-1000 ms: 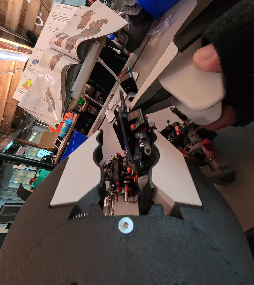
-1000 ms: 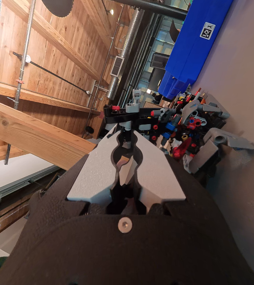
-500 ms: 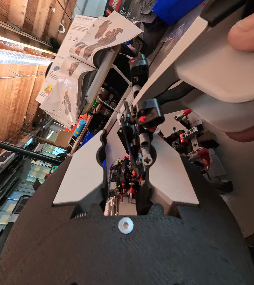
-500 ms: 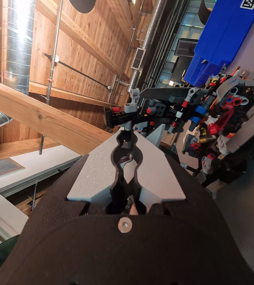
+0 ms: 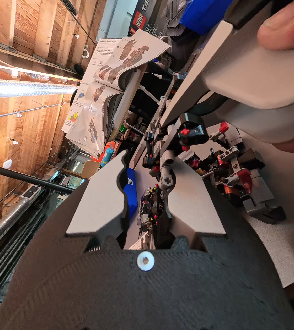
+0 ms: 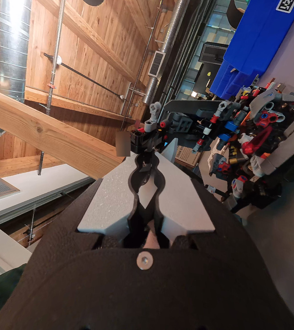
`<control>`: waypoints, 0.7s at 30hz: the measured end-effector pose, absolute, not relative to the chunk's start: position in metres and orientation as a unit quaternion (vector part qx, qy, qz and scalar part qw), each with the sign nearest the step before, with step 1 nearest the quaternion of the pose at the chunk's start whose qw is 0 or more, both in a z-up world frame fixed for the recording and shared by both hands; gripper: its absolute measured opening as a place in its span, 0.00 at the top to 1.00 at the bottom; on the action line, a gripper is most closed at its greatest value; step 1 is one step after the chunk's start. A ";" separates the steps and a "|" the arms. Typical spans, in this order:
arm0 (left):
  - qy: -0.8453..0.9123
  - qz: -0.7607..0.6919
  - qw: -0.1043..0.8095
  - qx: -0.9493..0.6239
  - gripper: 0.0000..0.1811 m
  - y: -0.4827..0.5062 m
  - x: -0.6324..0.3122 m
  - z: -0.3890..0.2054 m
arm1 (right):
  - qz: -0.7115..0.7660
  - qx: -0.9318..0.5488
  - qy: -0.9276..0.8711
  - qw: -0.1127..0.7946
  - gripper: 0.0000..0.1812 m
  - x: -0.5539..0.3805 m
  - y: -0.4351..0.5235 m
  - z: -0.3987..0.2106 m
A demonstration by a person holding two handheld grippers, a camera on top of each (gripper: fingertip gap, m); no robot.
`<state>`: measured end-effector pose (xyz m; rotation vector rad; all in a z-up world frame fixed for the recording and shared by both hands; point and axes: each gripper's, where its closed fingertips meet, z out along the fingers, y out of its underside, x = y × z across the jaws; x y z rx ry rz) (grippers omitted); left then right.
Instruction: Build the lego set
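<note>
My right gripper [image 6: 146, 155] is shut on a small black beam assembly [image 6: 143, 140] with red pins and a grey connector arm on top, held in the air. In the left wrist view this assembly [image 5: 190, 132] comes in from the upper right, at the tip of the right gripper's long grey finger [image 5: 187, 89]. Its grey connector end [image 5: 167, 179] rests against the inner notch of my left gripper's right-hand finger. My left gripper [image 5: 149, 159] is open, jaws wide apart. The large grey, black and red model [image 6: 260, 142] sits on the table beside the assembly and also shows in the left wrist view [image 5: 235, 171].
An open instruction booklet [image 5: 117, 80] rests on a stand at the back, with a set box [image 5: 142, 17] behind it. Blue bins [image 6: 260, 44] stand on the grey table [image 6: 285, 250]. Another built section [image 5: 149, 205] and a blue bin [image 5: 131, 192] lie farther off. A person's thumb [image 5: 285, 23] presses the right gripper. The gap from one gripper's tips to the other's is roughly 4 cm.
The right gripper has carried the black assembly closer to the model and into the left gripper's open jaws. The left gripper has stayed open and tilted a little.
</note>
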<state>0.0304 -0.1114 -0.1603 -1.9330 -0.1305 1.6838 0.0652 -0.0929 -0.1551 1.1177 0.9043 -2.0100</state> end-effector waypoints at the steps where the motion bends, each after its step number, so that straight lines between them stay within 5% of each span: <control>1: -0.048 0.628 0.286 -0.722 0.80 -0.111 0.031 -0.161 | -0.767 0.427 0.346 0.330 0.97 0.066 -0.093 -0.155; 21: -0.035 0.636 0.287 -0.716 0.86 -0.110 0.048 -0.153 | -0.764 0.410 0.352 0.353 0.96 0.079 -0.095 -0.151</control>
